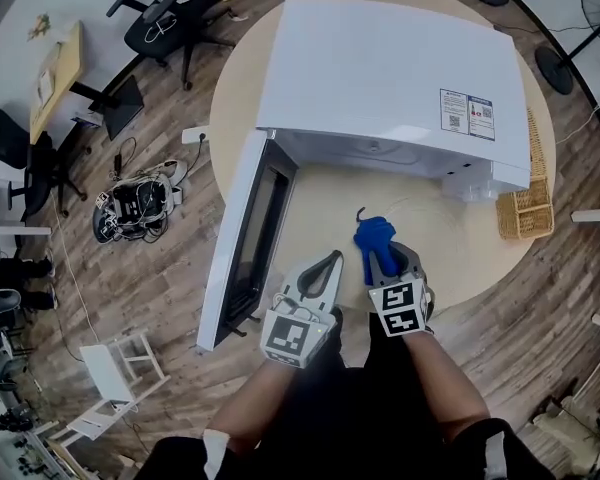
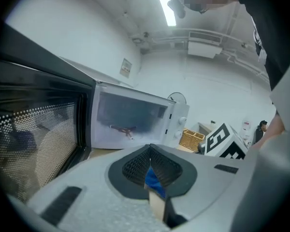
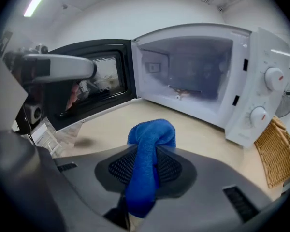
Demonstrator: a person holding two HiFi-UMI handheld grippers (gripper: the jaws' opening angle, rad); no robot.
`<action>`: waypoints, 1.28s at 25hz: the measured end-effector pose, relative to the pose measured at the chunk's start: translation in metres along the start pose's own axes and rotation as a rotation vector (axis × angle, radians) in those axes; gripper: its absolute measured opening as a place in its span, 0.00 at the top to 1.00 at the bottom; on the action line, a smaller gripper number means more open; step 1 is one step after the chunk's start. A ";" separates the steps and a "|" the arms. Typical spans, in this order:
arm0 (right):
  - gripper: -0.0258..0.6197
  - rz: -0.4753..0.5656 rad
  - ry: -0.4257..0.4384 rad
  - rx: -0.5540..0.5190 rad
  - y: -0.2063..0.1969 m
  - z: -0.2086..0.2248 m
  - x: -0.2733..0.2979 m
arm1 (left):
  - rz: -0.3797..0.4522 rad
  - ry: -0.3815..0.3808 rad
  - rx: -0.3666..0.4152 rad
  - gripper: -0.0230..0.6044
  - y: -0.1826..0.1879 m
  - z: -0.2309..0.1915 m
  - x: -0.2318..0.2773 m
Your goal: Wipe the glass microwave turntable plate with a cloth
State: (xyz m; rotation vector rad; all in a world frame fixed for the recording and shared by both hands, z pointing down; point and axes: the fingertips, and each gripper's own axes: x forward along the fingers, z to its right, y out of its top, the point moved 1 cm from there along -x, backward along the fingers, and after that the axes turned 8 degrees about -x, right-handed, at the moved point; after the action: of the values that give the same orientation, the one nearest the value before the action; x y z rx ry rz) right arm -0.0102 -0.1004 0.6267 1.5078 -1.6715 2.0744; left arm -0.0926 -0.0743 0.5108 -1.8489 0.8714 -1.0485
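The right gripper (image 1: pixel 388 260) is clamped on a bunched blue cloth (image 1: pixel 373 236), just in front of the open microwave (image 1: pixel 380 78) on the round surface (image 1: pixel 460 248). Nearer the microwave's swung-out door (image 1: pixel 248 238), the left gripper (image 1: pixel 325 263) has its jaws pressed together, holding nothing.

Cloth (image 3: pixel 152 132) in your right gripper (image 3: pixel 147 152): blue, soft, nubby weave, matt. Pads (image 3: pixel 176 170): black, fine grid texture. Gripper shell: grey, grainy matt plastic. Microwave (image 1: pixel 380 68): white casing, smooth, slight sheen. Door (image 2: pixel 34 144): dark glossy pane over perforated mesh. Table (image 1: pixel 420 228): pale, matt, wood look. Basket (image 1: pixel 525 210): woven wicker, rough.
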 end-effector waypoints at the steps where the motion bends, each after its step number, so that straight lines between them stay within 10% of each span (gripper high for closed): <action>1: 0.82 -0.012 0.007 -0.008 -0.003 -0.004 0.005 | 0.005 0.000 0.002 0.95 0.002 -0.001 -0.002; 32: 0.82 -0.104 -0.154 0.028 -0.053 0.059 -0.023 | -0.034 -0.101 0.001 0.95 -0.001 0.036 0.025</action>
State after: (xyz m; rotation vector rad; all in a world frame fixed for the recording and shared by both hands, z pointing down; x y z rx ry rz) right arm 0.0698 -0.1136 0.6429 1.7640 -1.5793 1.9830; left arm -0.0498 -0.0833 0.5086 -1.9039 0.7826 -0.9676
